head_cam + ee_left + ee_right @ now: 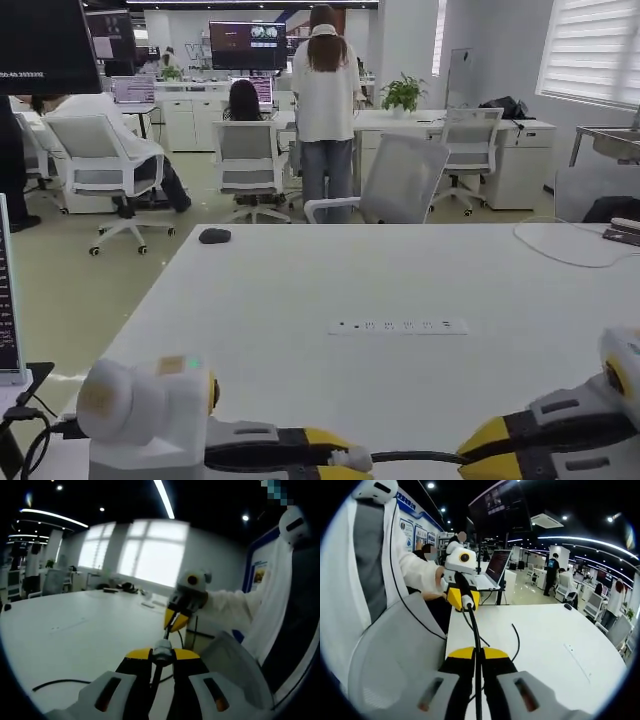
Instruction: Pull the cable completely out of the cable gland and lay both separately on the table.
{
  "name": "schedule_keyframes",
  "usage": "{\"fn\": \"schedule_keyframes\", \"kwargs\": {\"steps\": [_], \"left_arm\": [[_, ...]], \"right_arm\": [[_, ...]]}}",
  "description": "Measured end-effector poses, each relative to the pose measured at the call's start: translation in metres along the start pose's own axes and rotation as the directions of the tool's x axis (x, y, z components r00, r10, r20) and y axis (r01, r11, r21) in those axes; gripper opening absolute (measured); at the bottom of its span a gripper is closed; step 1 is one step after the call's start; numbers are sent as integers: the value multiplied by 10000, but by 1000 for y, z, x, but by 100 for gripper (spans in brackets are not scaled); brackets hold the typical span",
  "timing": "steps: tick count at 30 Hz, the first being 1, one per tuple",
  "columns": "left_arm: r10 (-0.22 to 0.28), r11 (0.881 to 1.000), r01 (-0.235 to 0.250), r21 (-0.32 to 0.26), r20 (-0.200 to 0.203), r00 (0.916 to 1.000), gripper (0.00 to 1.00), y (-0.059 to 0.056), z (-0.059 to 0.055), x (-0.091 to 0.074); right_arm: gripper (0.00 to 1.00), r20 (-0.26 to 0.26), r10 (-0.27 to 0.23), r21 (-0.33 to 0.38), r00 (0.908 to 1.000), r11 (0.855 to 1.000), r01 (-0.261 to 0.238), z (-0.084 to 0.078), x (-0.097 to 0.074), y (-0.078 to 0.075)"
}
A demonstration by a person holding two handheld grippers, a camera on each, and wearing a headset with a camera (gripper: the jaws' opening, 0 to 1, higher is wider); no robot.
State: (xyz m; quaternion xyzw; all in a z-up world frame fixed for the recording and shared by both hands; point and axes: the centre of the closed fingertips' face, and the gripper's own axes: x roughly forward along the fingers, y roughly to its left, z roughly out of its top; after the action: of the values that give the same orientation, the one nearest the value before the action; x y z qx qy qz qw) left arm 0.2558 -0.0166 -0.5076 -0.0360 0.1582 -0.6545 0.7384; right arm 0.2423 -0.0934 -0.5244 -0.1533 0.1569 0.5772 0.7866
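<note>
In the head view, at the table's near edge, my left gripper (340, 462) is shut on the white cable gland (353, 459). My right gripper (472, 456) is shut on the black cable (412, 457), which spans the short gap between them. In the left gripper view the gland (162, 649) sits between my yellow jaws (162, 656), and the cable (169, 629) runs up to the right gripper (176, 621). In the right gripper view my jaws (477, 655) clamp the cable (474, 625), which leads to the gland (467, 602) in the left gripper (462, 599). A loose cable tail (516, 639) trails over the table.
The white table (300, 300) has a flush socket strip (398, 327) at its middle, a dark mouse (214, 236) at the far left and a white cord (560, 252) at the far right. Office chairs (400, 180) and a standing person (325, 100) are beyond it. A laptop (495, 567) stands behind.
</note>
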Motion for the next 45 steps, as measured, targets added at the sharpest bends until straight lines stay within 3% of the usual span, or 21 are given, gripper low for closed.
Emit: {"fn": "schedule_keyframes", "kwargs": {"steps": [8,22,26,33,40,45], "left_arm": [[181,9998,-181,4,48,9998,17,3,2,-7],[118,9999,-118,27,83,9999,17,1,5,-4],[82,10000,-83,18,136,9999,17,1,7,-2],[-99,9998,99,145,25,9999,17,-4,9,5],[-278,9992,280,281,-67,9996,17,-8,11,14],[-395,9985,400,364,-157,9991,17,-12,12,17]], "right_arm": [[3,-113,-331,509,9994,9981,336,-19,-8,-5],[5,-118,-601,801,9981,9949,608,-20,-9,-10],[12,23,-794,727,9968,9942,790,-12,-7,-13],[22,269,-713,114,9971,9974,710,10,0,-13],[22,691,-47,-752,9976,9971,99,41,13,-4],[23,723,347,-1018,9968,9944,-272,47,23,-1]]}}
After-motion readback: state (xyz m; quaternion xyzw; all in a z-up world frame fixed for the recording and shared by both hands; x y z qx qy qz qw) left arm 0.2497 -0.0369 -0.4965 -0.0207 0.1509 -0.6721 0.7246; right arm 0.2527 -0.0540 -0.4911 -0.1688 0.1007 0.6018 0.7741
